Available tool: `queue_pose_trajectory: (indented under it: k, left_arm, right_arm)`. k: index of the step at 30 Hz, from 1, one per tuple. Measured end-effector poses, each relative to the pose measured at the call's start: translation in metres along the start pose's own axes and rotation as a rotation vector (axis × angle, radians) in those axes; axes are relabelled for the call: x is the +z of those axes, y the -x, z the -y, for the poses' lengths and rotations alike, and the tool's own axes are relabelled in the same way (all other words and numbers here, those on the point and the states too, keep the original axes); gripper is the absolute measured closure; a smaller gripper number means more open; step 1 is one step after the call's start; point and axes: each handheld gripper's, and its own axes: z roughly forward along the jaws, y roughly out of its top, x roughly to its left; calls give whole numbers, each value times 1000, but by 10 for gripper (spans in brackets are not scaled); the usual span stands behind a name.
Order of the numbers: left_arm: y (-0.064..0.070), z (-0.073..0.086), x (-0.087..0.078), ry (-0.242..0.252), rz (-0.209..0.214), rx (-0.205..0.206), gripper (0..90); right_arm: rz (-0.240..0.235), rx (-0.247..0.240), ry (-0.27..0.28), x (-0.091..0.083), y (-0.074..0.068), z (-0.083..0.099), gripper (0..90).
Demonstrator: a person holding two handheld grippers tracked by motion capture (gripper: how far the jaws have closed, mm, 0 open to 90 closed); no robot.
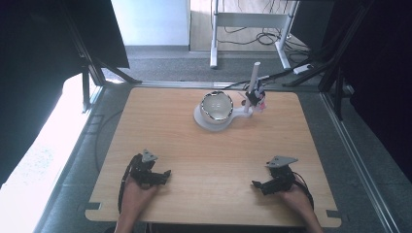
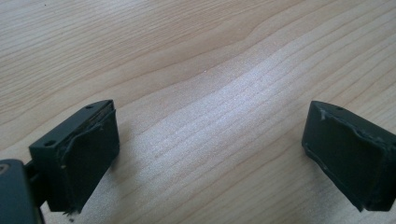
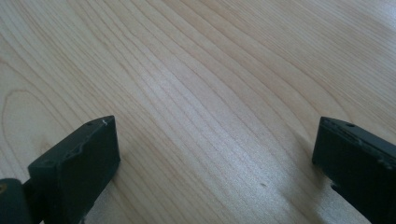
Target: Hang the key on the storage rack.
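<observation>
No text, label, brand, number or sign can be read. The bench [image 1: 184, 145] shows bare wood grain, and the gripper views bring that grain close without any mark on it. The bowl [image 1: 217, 107] and the small stand [image 1: 254, 94] beside it carry no lettering that can be made out; the coloured bits on the stand are too small to tell.

Both forearms come in low from the near edge, each hand gripping its tool, the left claw [image 1: 164, 175] and right claw [image 1: 257, 184] pointing inward toward each other, jaws spread wide with nothing between them.
</observation>
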Motion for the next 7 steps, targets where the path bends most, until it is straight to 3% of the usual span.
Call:
queue_pose_trajectory:
  k: [7]
  left_arm:
    - [0, 0, 0, 0, 1, 1, 41]
  right_arm:
    - [15, 13, -2, 1, -1, 0, 0]
